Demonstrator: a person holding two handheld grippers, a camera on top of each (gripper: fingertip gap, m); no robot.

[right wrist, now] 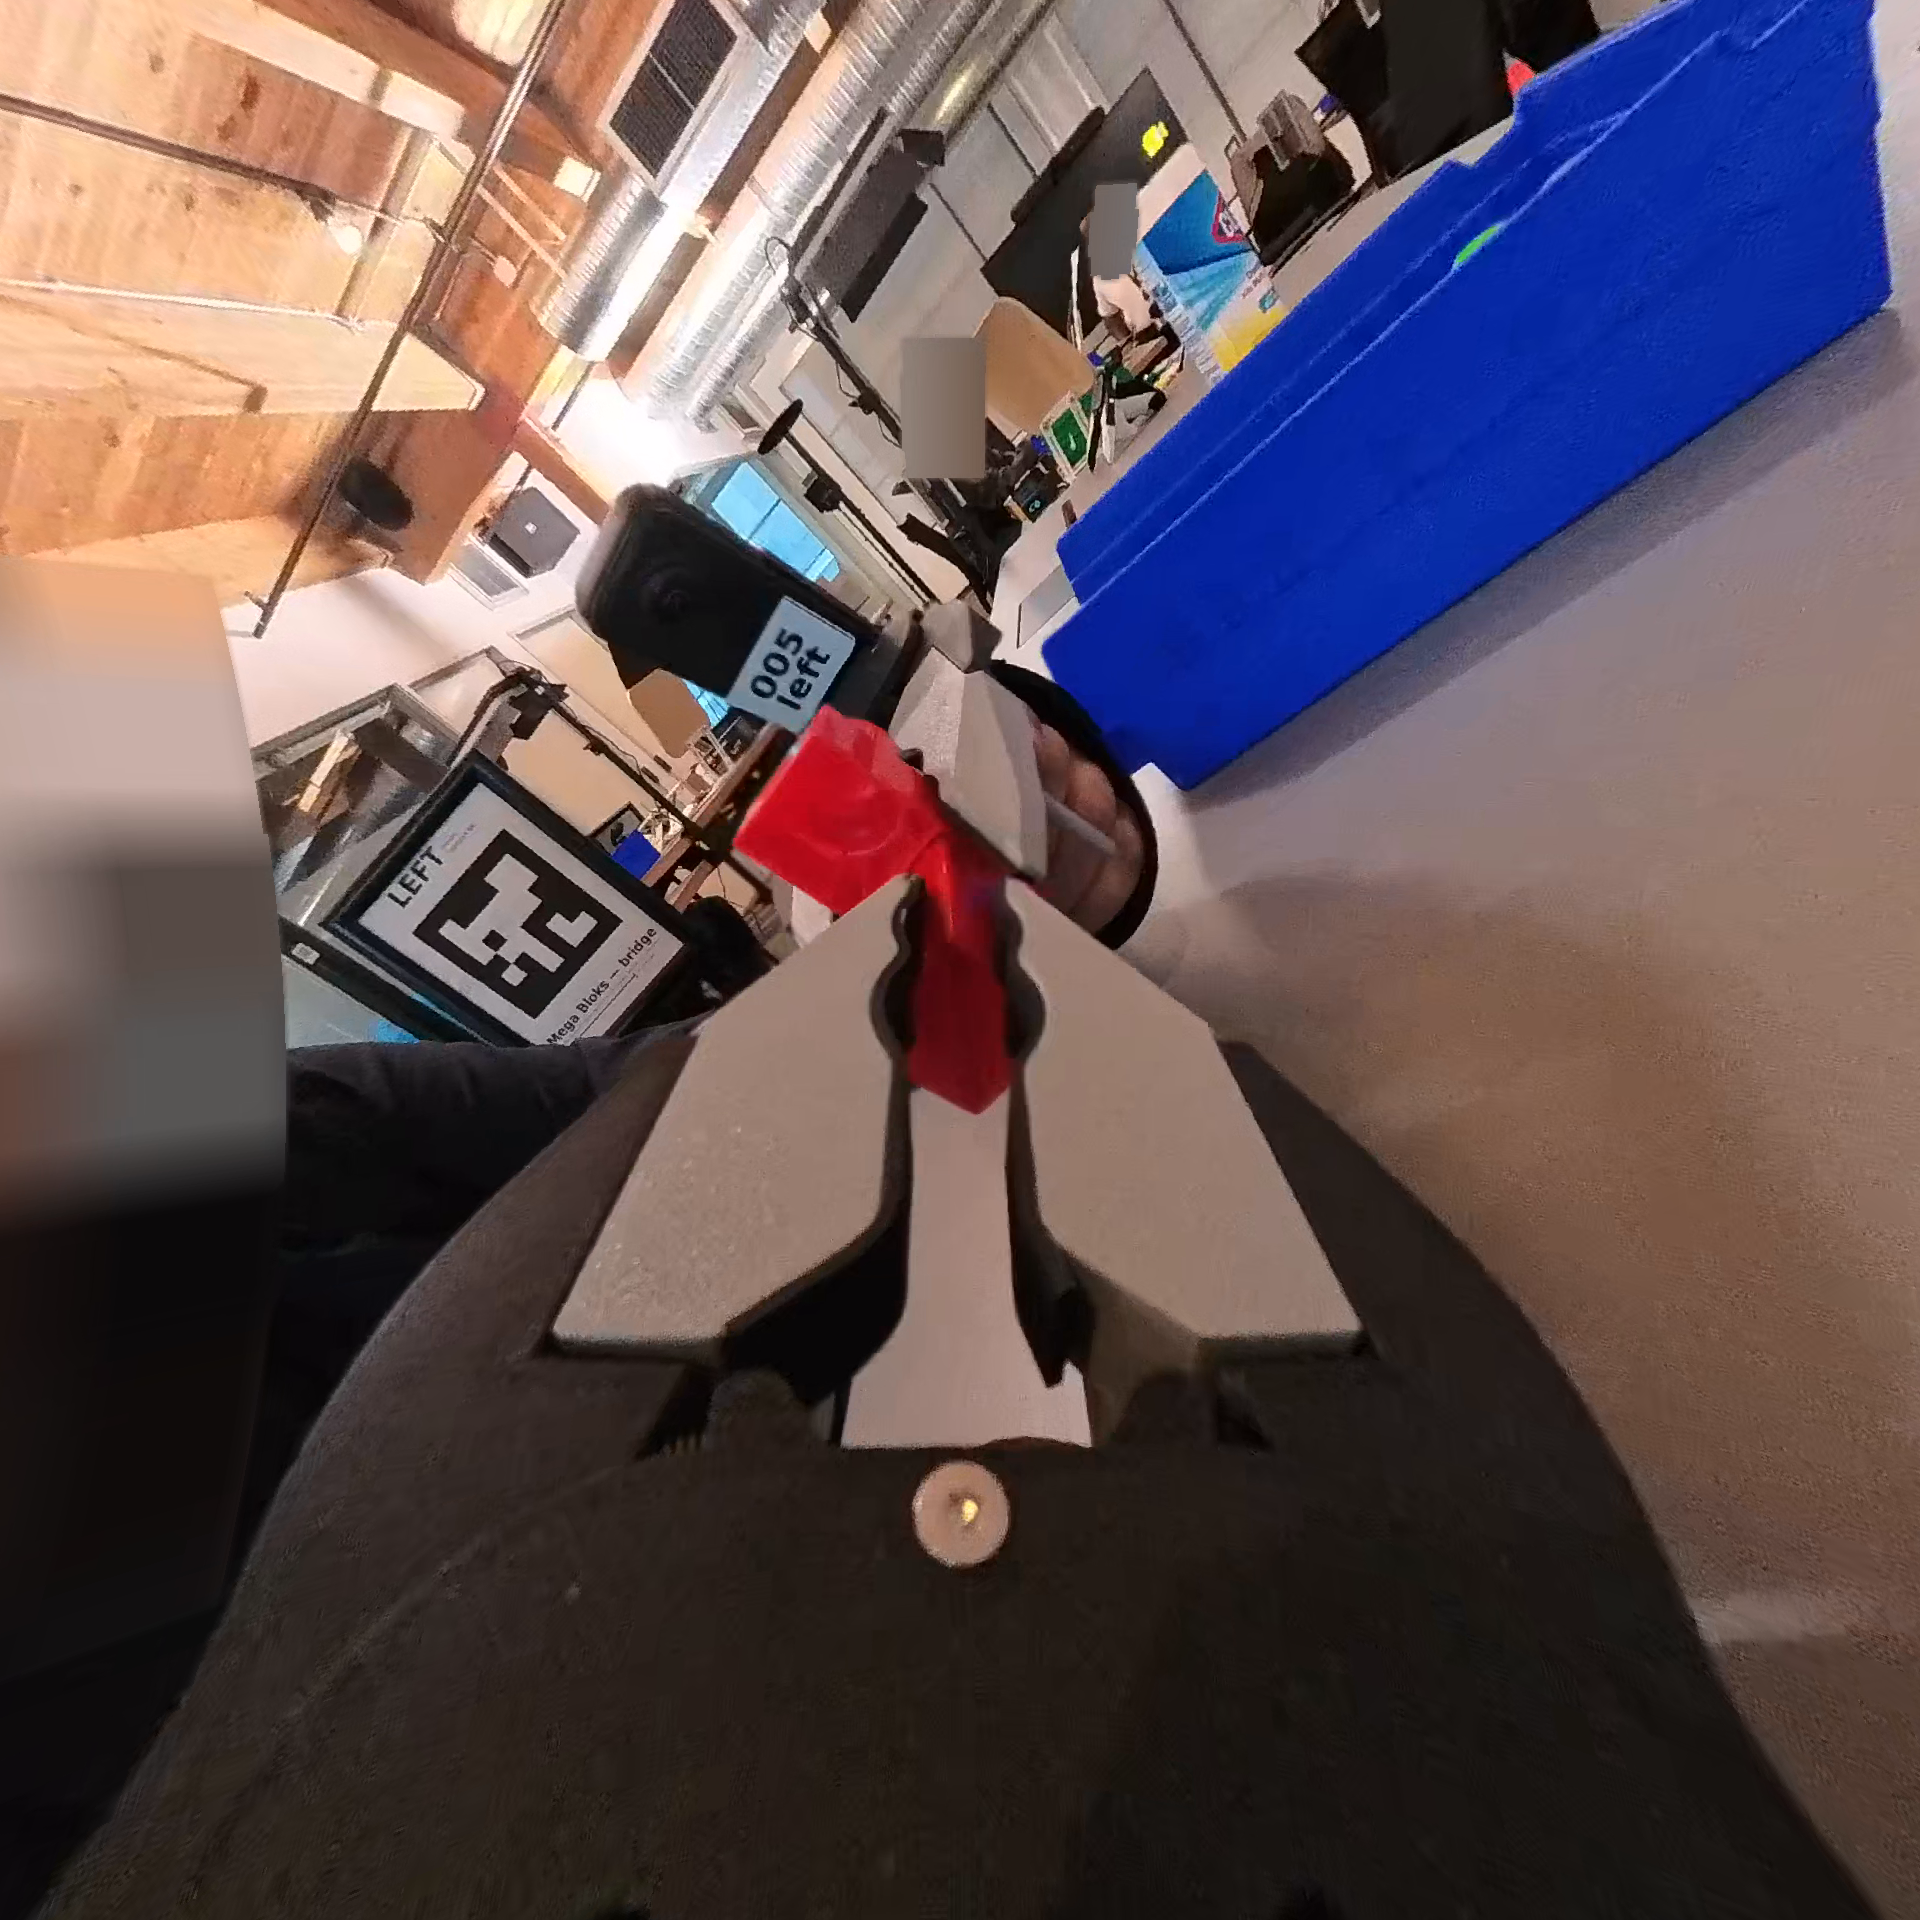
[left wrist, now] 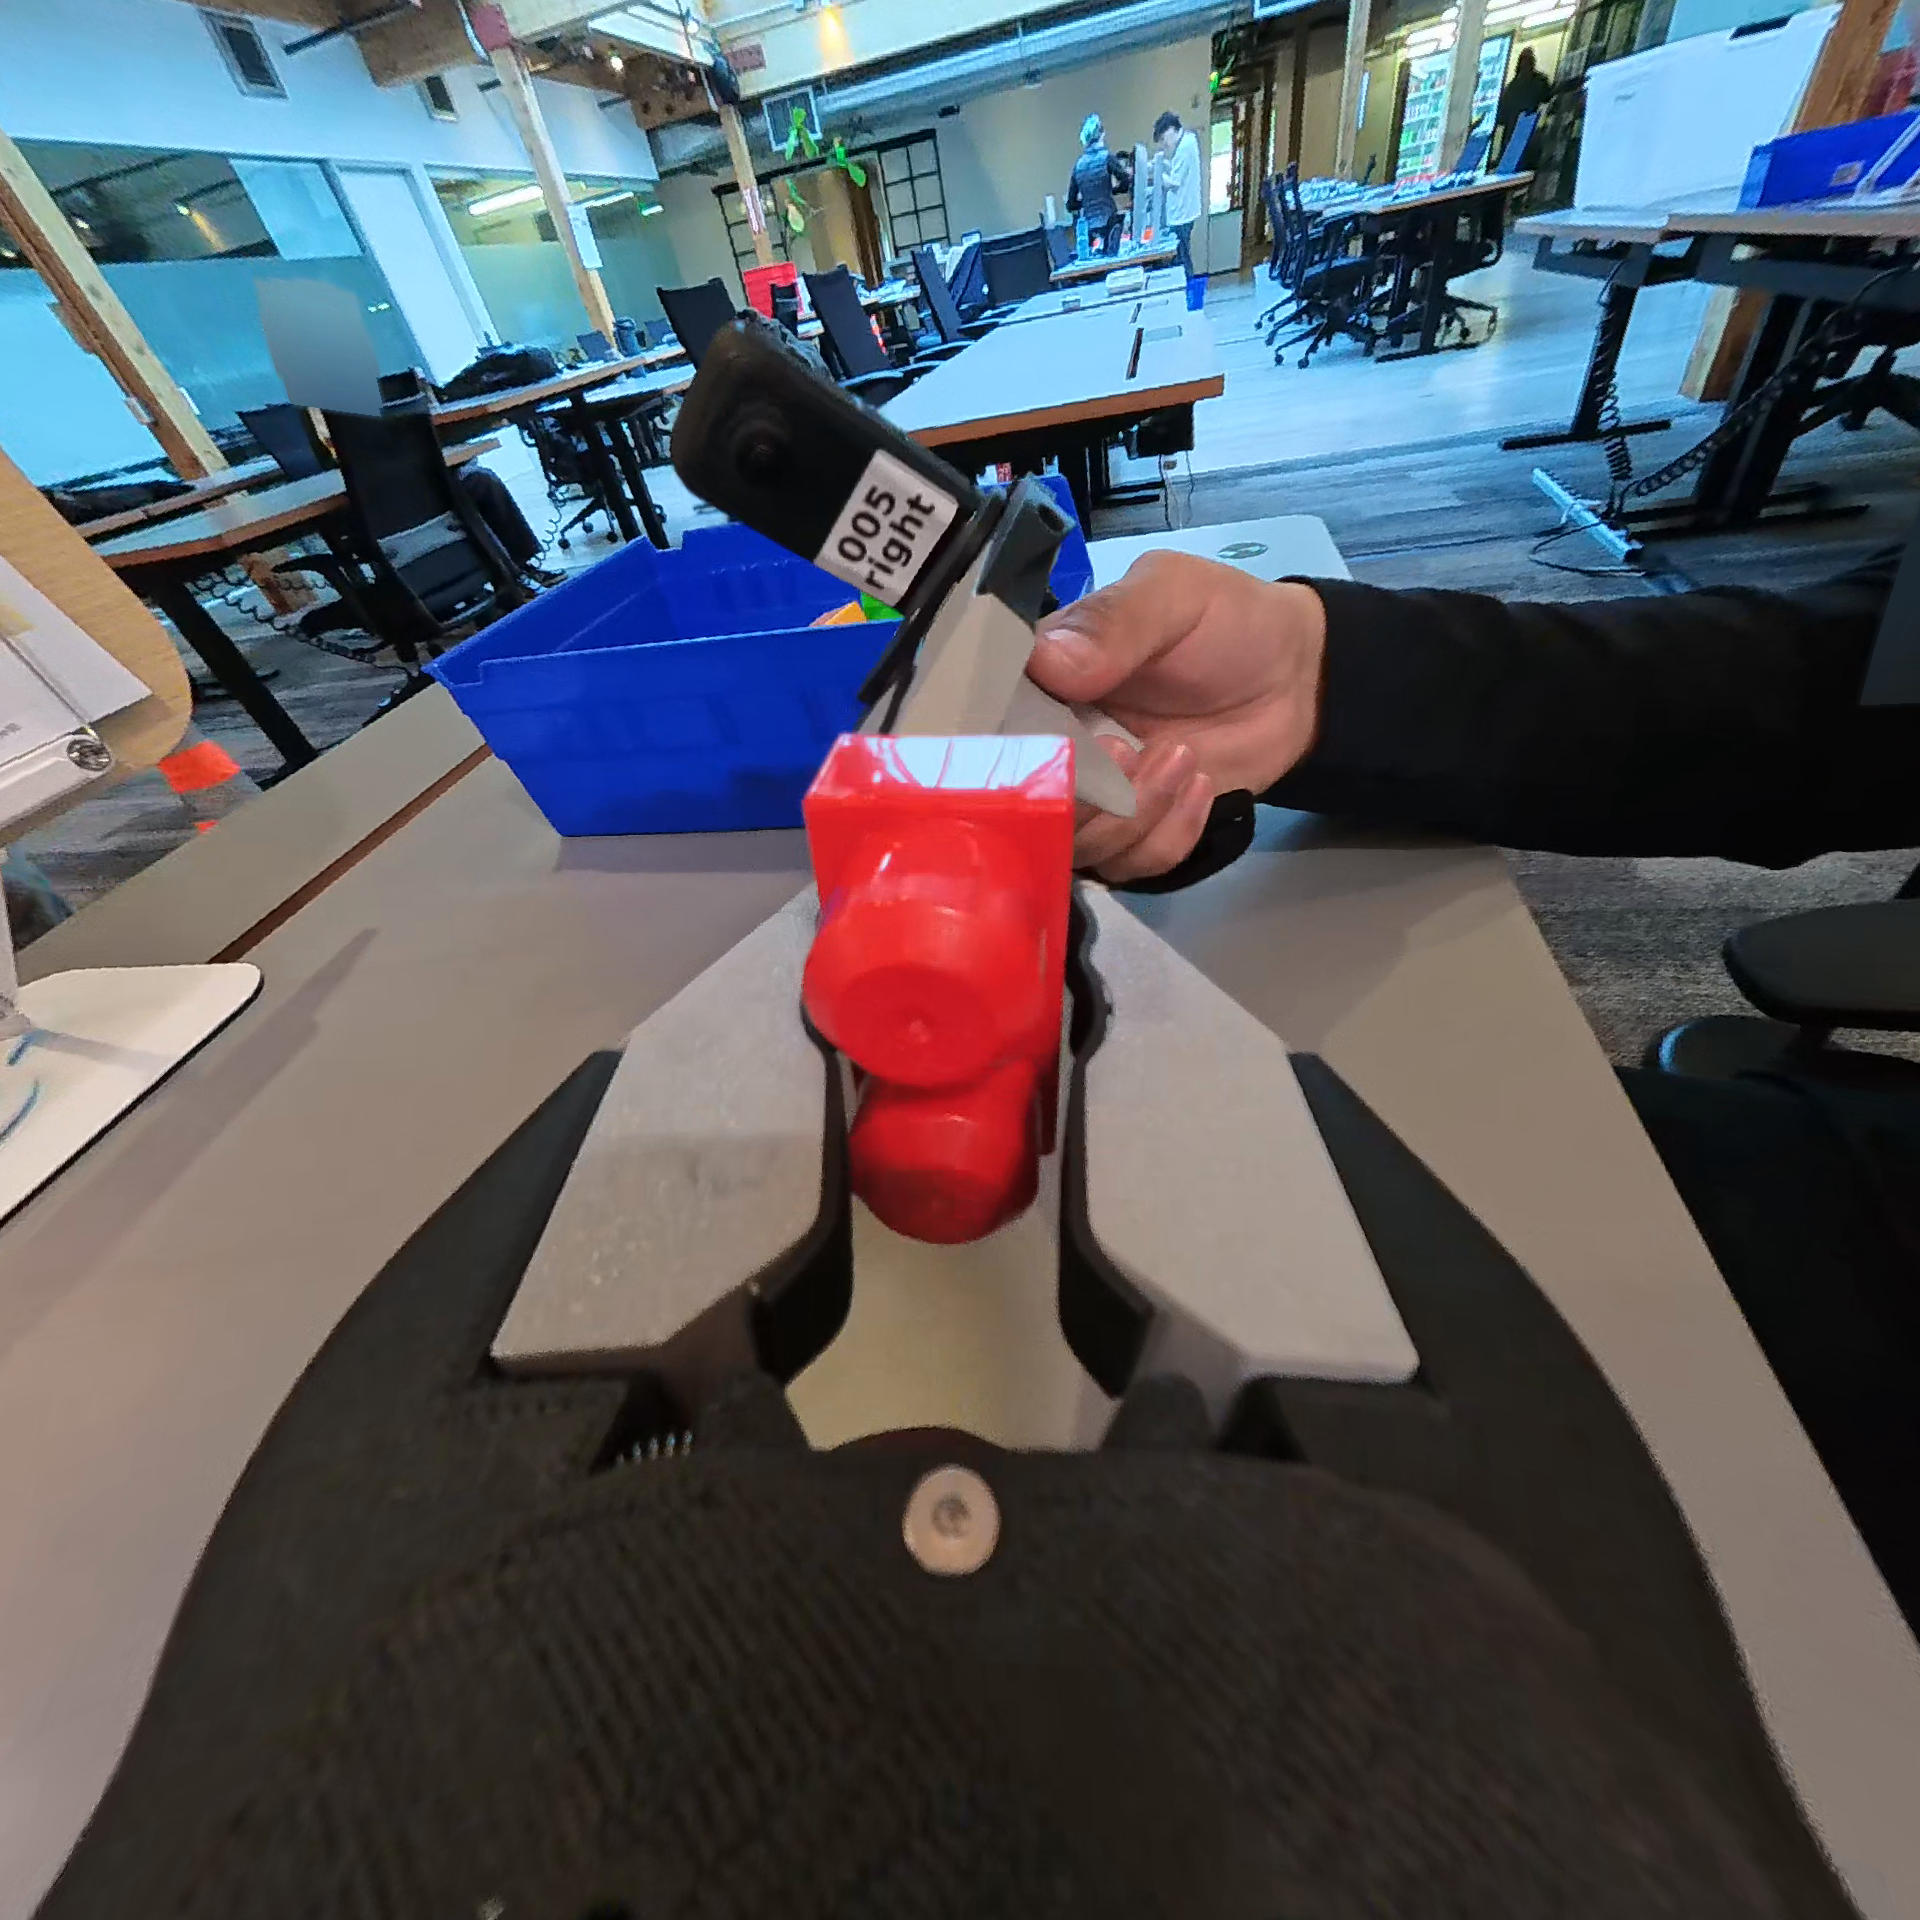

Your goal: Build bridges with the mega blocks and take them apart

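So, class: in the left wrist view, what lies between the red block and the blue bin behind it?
Between the red block and the blue bin lies the right gripper, held in a hand; the left wrist view shows this.

Left gripper (left wrist: pixel 940 997): pointing forward and level, jaws pressing on both sides of a red block (left wrist: pixel 935 935), its studs facing the camera.
Right gripper (right wrist: pixel 956 987): rolled steeply sideways, jaws closing on a thin part of the same red block.
Right hand (left wrist: pixel 1174 707): wrapping around the right gripper's handle, thumb on top, dark sleeve reaching in from the right.
Left hand (right wrist: pixel 1101 831): curling its fingers around the left gripper's handle.
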